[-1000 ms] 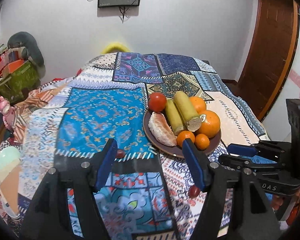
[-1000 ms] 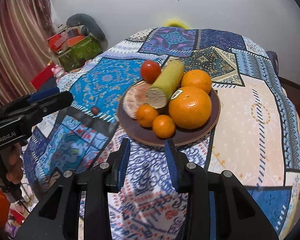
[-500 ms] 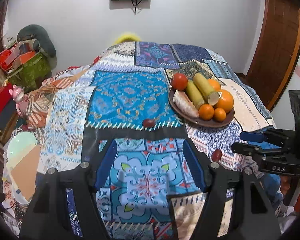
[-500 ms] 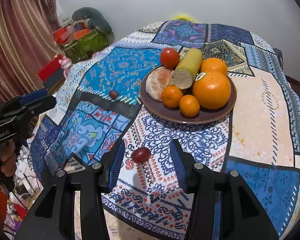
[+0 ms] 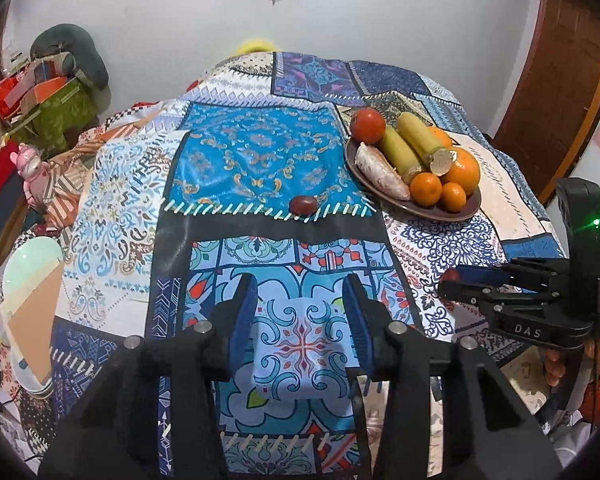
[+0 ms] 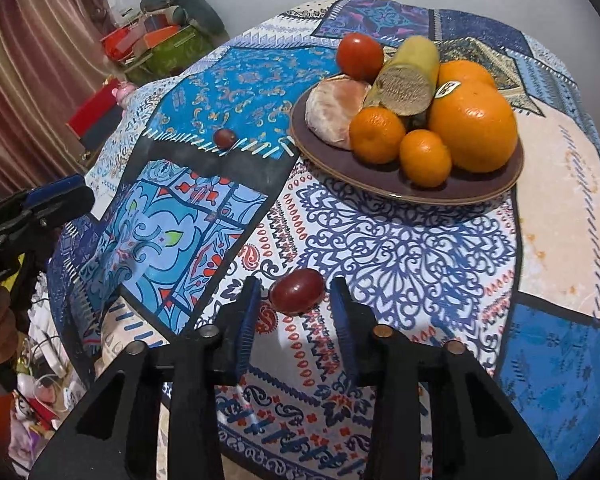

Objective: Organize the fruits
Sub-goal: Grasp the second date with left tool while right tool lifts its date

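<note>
A brown plate on the patterned tablecloth holds a tomato, oranges, tangerines, a peeled citrus and two cut green-yellow stalks; it also shows in the left wrist view. A dark red date-like fruit lies on the cloth between the tips of my open right gripper, untouched. A second red fruit lies left of the plate, also seen in the right wrist view. My left gripper is open and empty above the cloth near the front edge. The right gripper shows in the left wrist view.
The table's front edge curves just below both grippers. Left of the table are a green box with clutter, a pink toy and red boxes. A wooden door stands at the right and a screen hangs on the wall.
Both grippers have drawn back toward the front edge of the table. The right gripper has lowered so the near red fruit now sits between its fingertips.
</note>
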Motion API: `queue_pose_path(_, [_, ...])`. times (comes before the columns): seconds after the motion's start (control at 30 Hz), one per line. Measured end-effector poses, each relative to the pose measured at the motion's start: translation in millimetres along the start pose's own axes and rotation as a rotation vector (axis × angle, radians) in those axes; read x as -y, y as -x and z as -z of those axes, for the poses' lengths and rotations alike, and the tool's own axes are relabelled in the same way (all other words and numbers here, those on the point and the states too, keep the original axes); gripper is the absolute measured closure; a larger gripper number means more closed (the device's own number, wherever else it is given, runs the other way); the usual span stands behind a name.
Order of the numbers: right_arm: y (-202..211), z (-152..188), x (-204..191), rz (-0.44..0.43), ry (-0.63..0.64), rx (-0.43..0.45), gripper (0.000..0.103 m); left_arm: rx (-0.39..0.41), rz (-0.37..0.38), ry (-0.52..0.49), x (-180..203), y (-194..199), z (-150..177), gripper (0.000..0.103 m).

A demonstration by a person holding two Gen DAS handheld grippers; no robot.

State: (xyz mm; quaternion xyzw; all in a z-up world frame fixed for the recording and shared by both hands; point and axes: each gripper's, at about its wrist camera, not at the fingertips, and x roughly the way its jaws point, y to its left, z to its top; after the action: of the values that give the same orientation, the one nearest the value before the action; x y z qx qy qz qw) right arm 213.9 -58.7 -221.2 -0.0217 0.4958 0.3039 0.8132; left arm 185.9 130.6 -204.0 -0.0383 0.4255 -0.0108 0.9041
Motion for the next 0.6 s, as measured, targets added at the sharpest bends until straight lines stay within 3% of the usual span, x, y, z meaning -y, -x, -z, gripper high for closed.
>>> queue_pose_path(0.27, [6,-1,6,-0.005,-0.018,0.026,0.079,-0.015,0.022,0.027,-3,-18,-11,0.058])
queue_pose_path(0.6, [48,-22,27,0.044,-0.024,0.158,0.079,-0.024,0.035,0.012,5,-60,-47,0.058])
